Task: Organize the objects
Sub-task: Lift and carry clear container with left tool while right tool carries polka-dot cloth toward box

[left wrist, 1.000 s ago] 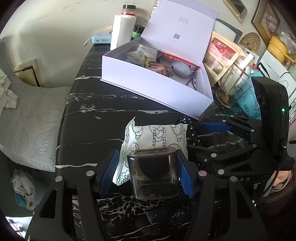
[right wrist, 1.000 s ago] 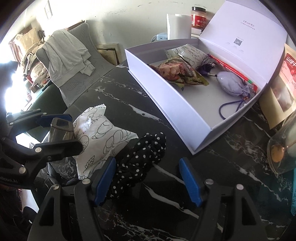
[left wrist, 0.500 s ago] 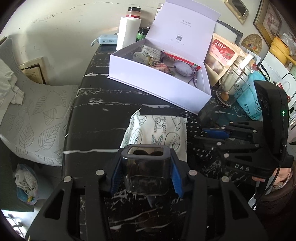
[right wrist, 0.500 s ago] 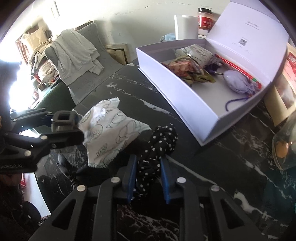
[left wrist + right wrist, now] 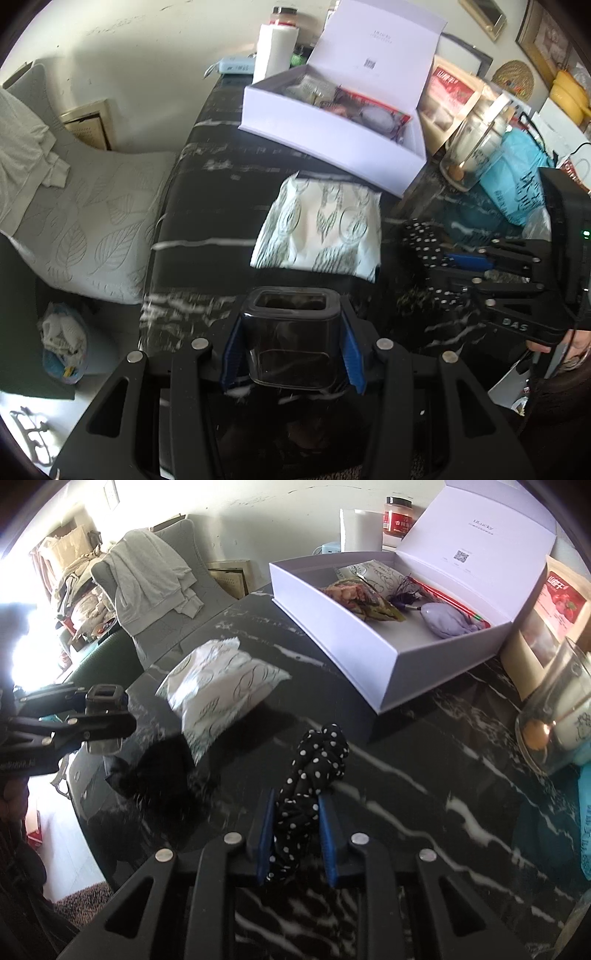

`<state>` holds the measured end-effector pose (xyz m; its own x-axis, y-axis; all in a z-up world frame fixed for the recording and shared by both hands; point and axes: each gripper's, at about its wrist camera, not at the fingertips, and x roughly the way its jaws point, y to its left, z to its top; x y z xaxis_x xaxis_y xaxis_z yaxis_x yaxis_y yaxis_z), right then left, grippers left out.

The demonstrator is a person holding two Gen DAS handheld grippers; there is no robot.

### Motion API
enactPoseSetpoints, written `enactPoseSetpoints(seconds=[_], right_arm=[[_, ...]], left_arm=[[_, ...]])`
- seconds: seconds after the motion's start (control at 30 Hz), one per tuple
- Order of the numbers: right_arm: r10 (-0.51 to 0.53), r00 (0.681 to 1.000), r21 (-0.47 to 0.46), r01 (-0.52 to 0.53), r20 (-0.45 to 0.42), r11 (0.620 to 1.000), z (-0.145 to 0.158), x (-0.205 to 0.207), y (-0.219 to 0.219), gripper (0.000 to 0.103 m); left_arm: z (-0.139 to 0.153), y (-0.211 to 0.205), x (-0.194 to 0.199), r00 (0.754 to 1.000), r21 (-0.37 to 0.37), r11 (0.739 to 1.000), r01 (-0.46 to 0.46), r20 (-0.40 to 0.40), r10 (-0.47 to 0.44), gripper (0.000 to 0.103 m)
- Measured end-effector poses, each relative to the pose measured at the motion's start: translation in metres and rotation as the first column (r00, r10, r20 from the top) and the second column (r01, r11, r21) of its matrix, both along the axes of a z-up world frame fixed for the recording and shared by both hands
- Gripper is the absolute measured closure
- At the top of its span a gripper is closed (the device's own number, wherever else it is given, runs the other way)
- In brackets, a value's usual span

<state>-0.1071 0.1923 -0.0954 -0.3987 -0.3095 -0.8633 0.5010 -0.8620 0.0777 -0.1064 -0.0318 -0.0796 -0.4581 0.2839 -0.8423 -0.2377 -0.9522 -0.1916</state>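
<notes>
Both tongs pinch loads above the table (image 5: pixel 424 775): left gripper (image 5: pixel 291 354) clamps a dark plastic cup (image 5: pixel 291 343); right gripper (image 5: pixel 295 834) squeezes a polka-dot cloth (image 5: pixel 314 771), its lower end hidden between the pads.

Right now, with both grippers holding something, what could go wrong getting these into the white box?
The polka-dot scrunchie is soft and sticks out past the right hand-held gripper; it may catch the box wall. The smooth dark container in the left hand-held gripper may slip. The white packet lies in between and may get knocked.
</notes>
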Motion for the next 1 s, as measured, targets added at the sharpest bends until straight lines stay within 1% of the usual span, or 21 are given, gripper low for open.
enactPoseSetpoints(seconds=[0.23, 0.4, 0.53, 0.57, 0.6, 0.67, 0.8, 1.0], right_arm=[[0.021, 1.0, 0.011, -0.021, -0.002, 1.0, 0.001, 0.024, 0.004, 0.081], [0.014, 1.0, 0.003, -0.014, -0.004, 1.0, 0.001, 0.032, 0.009, 0.081], [-0.003, 1.0, -0.008, 0.003, -0.018, 1.0, 0.0, 0.037, 0.014, 0.08], [-0.009, 1.0, -0.009, 0.009, -0.024, 1.0, -0.001, 0.038, 0.014, 0.076], [-0.016, 1.0, -0.007, 0.015, -0.027, 1.0, -0.001, 0.038, 0.015, 0.067], [-0.031, 0.999, -0.007, 0.031, -0.032, 0.999, -0.003, 0.039, 0.016, 0.055], [-0.048, 0.998, -0.026, 0.047, -0.033, 0.999, -0.008, 0.039, 0.018, 0.054], [-0.047, 0.996, -0.024, 0.045, -0.081, 0.999, -0.01, 0.041, 0.012, 0.052]], left_arm=[[-0.01, 0.002, 0.013, 0.998, -0.064, 0.998, -0.005, 0.066, 0.009, 0.059], [-0.016, 0.007, 0.015, 0.997, -0.075, 0.997, 0.007, 0.083, -0.001, 0.059], [-0.017, 0.01, 0.014, 0.997, -0.069, 0.998, 0.008, 0.082, -0.002, 0.059], [-0.018, 0.01, 0.013, 0.997, -0.07, 0.998, 0.007, 0.081, -0.002, 0.059], [-0.018, 0.01, 0.013, 0.997, -0.071, 0.997, 0.009, 0.081, -0.003, 0.059], [-0.02, 0.011, 0.014, 0.997, -0.077, 0.997, 0.01, 0.082, -0.004, 0.059], [-0.022, 0.008, 0.016, 0.997, -0.062, 0.998, 0.006, 0.071, -0.002, 0.059], [-0.024, 0.007, 0.019, 1.0, -0.058, 0.998, -0.004, 0.027, 0.005, 0.058]])
